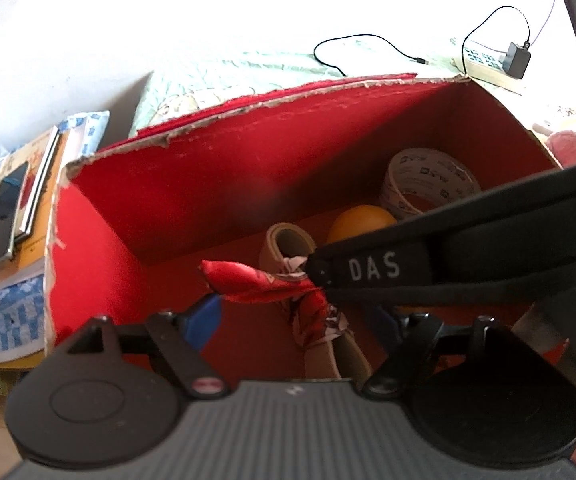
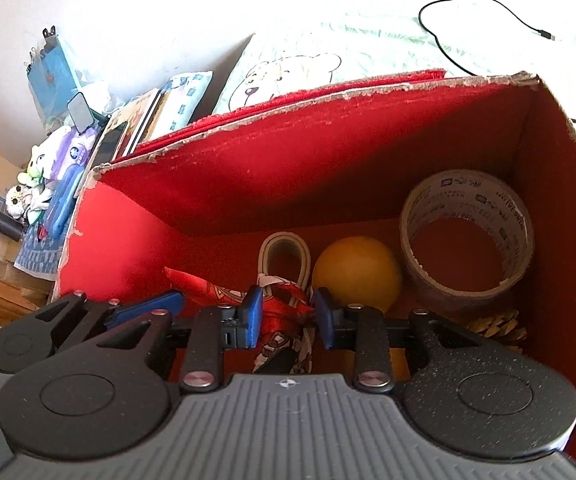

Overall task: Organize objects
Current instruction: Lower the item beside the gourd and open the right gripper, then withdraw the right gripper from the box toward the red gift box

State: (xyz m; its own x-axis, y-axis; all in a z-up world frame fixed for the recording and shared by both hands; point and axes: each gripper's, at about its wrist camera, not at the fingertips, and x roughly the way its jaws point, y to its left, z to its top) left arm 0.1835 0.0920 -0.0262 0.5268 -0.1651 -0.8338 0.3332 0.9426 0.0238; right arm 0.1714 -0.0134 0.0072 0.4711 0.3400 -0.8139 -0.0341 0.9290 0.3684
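Observation:
An open red cardboard box holds a tape roll, an orange ball and a pine cone. A beige strap wrapped in a red patterned scarf lies on the box floor. My right gripper reaches into the box, and its blue pads are shut on the scarf bundle. In the left wrist view its black finger crosses from the right and meets the scarf. My left gripper hangs open over the same bundle, its pads apart from the cloth.
A stack of books with a phone lies left of the box. A charger with a black cable rests on the pale bedsheet behind it. Soft toys and clutter fill the far left.

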